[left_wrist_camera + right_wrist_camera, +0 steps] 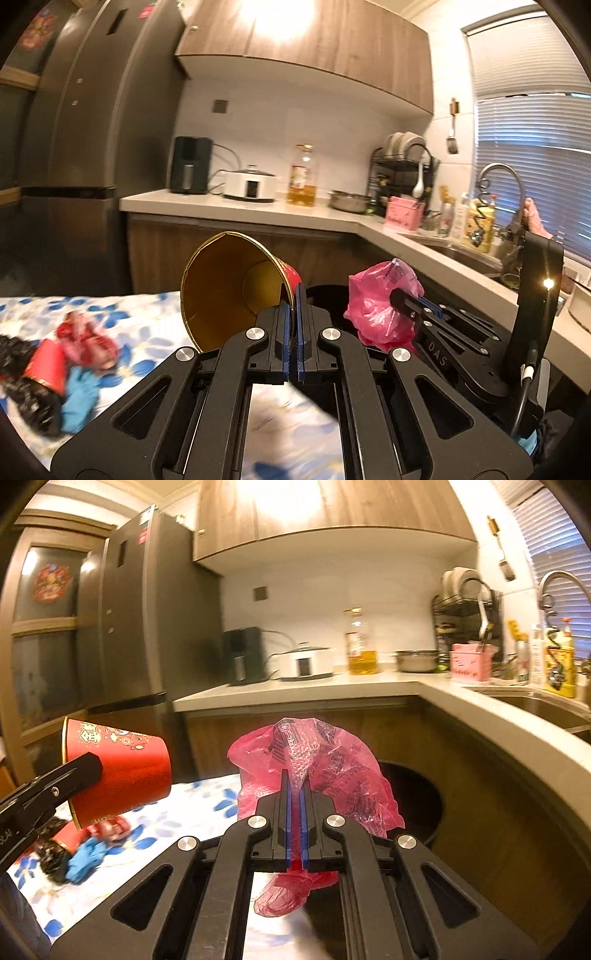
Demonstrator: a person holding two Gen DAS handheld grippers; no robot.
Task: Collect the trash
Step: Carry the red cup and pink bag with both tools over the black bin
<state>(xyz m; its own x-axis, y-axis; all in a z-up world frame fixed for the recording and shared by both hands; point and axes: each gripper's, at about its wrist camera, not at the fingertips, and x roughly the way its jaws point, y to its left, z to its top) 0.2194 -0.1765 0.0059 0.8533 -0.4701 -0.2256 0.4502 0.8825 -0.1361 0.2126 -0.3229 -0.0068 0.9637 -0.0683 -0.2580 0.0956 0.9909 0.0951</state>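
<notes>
Two loads hung ready for the bin (424, 805): the left gripper (294, 295) pinched the red cup (236, 284) by its wall, tipped sideways, while the right gripper (294, 786) clamped the pink bag (321, 768) just beside that dark opening.

right claw (294, 782) clamping pink bag (332, 768)

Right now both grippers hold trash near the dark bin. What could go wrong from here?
1. The left gripper pinches only the wall of the red paper cup, which lies sideways; it may twist or slip out.
2. The pink plastic bag hangs loose from the right gripper and could slide free or miss the bin.
</notes>
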